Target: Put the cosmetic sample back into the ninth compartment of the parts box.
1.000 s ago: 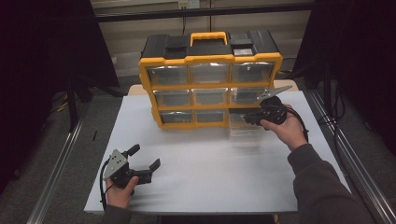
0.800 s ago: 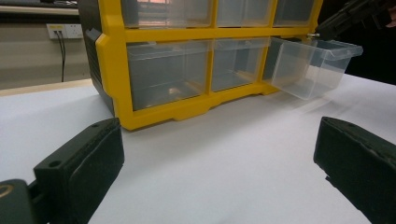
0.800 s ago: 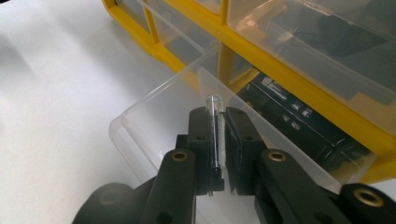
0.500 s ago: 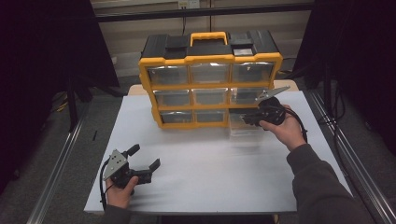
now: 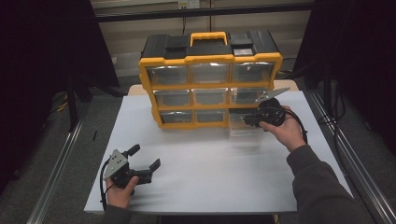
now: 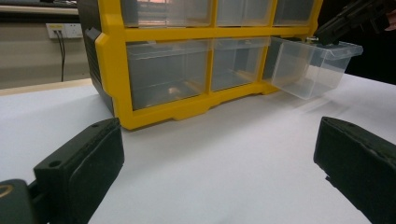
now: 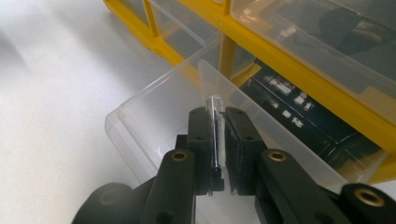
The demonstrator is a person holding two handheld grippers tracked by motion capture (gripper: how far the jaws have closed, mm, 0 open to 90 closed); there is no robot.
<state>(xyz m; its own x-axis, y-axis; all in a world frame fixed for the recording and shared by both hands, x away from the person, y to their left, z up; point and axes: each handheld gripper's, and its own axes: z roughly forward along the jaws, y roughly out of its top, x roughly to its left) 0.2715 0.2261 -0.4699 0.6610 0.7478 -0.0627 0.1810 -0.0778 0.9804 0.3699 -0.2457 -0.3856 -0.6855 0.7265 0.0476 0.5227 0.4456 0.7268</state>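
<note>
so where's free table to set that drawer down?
Bare table runs from the organizer front to the near edge, between the left gripper and the right forearm. Also the strip left of the organizer. Crowded at back right: drawer, right gripper.

In the left gripper view, the yellow-framed organiser of clear plastic drawers [image 6: 140,70] is cut off at twelve o'clock; the pulled-out clear plastic drawer's [image 7: 159,121] near end is hidden behind the right gripper [image 7: 217,140].

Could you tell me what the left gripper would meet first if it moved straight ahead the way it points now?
Probably the yellow organizer: the left gripper faces its bottom drawers over bare table, though depth is uncertain.
</note>
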